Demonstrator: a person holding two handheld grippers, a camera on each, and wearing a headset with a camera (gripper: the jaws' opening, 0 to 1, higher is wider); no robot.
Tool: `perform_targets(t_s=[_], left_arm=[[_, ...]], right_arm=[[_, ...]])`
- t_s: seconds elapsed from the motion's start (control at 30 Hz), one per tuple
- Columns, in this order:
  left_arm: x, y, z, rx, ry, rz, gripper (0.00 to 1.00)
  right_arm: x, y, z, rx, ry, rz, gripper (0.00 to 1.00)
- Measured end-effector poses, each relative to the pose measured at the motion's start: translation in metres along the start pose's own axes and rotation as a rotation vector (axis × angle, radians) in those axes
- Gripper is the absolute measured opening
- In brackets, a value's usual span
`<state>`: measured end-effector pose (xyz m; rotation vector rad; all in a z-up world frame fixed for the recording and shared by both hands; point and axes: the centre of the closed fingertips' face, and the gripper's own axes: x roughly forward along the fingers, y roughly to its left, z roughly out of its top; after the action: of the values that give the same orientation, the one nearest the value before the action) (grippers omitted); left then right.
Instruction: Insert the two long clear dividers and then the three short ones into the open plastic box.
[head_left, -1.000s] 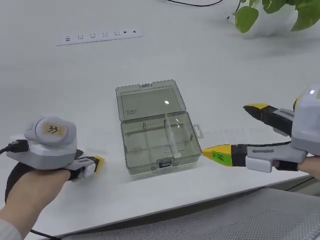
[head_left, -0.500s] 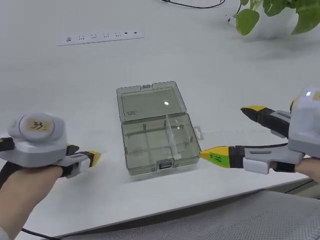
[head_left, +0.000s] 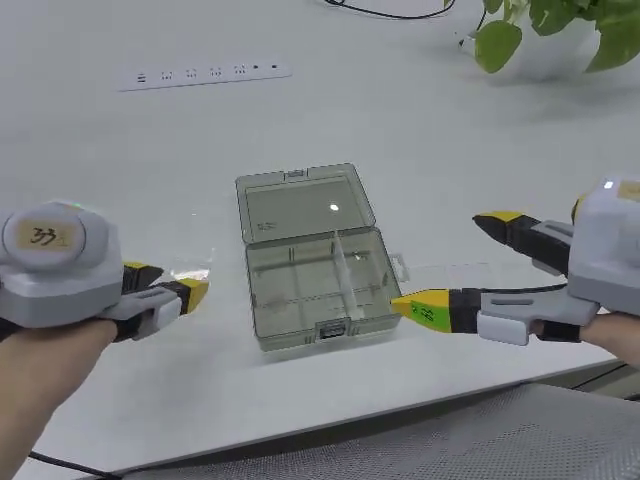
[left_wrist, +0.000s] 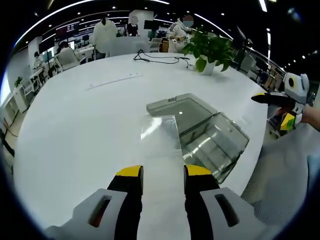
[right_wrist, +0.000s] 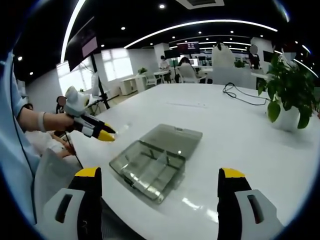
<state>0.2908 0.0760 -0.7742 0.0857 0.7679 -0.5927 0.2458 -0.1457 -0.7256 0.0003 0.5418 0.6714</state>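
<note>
Box (head_left: 318, 300) already holds some dividers (head_left: 343, 268). Another divider (left_wrist: 160, 131) lies just ahead of the narrow left hand-held gripper (left_wrist: 163, 171), grip unclear. The right hand-held gripper (right_wrist: 160, 173) gapes wide, empty.

Office: rows of desks (right_wrist: 134, 82), chairs (right_wrist: 187, 74), strip lights (right_wrist: 210, 22)

Left gripper (head_left: 168, 282) is lifting now, coming up and away from the near edge of the table, carrying the clear divider (left_wrist: 161, 131) between its jaws toward the open box (head_left: 300, 337). Right gripper (head_left: 455, 263), jaws wide apart, is edging in closer to the box's right side.
</note>
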Motion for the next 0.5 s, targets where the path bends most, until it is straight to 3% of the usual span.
perform_targets(t_s=[0.13, 0.5], left_arm=[[0.000, -0.017, 0.017, 0.023, -0.058, -0.046, 0.30], [0.005, -0.054, 0.036, 0.041, -0.113, -0.121, 0.30]], right_arm=[[0.003, 0.004, 0.003, 0.001, -0.004, 0.008, 0.97], [0.012, 0.009, 0.010, 0.046, -0.028, 0.027, 0.93]])
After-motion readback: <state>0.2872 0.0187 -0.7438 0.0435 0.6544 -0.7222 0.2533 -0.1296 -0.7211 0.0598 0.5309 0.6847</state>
